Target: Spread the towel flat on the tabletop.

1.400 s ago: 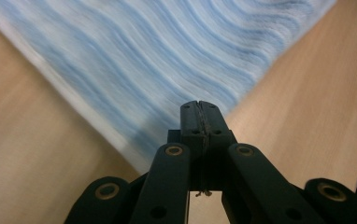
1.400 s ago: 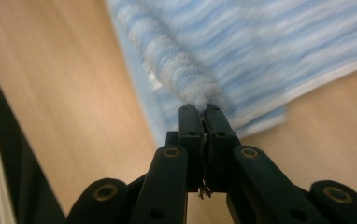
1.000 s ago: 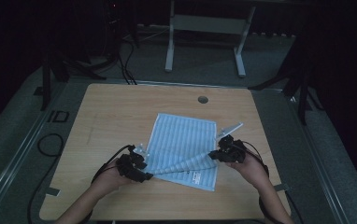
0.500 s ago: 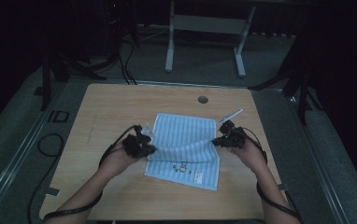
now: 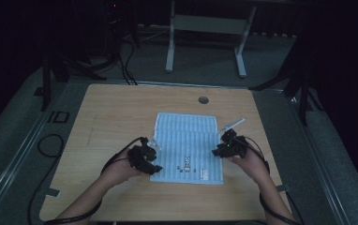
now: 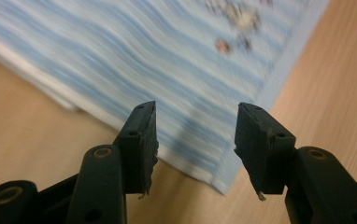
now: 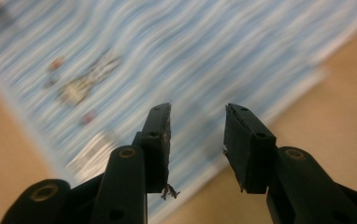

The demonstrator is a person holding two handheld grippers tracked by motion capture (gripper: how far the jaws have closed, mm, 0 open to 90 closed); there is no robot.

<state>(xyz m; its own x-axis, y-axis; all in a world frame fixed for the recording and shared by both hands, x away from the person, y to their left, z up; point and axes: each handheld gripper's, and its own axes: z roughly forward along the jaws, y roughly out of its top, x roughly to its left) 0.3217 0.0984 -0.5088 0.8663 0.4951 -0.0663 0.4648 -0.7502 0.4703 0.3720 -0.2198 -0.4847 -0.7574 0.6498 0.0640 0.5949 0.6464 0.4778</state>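
Folding looks like the work here: the striped blue cloth (image 5: 186, 147) lies flat at the centre of the wooden table (image 5: 111, 117), doubled over. Both the left gripper (image 6: 195, 135) and right gripper (image 7: 197, 135) have just been opening, jaws apart with nothing between them (cloth beneath only). For the next fold, pinching two matching corners and lifting evenly would seem wise.

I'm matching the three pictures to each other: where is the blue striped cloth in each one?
High view: the blue striped cloth lies flat at the table's centre, between both grippers.
Left gripper view: across the top, beyond the open jaws.
Right gripper view: upper left and centre.
Shared landmark: the small printed motif.
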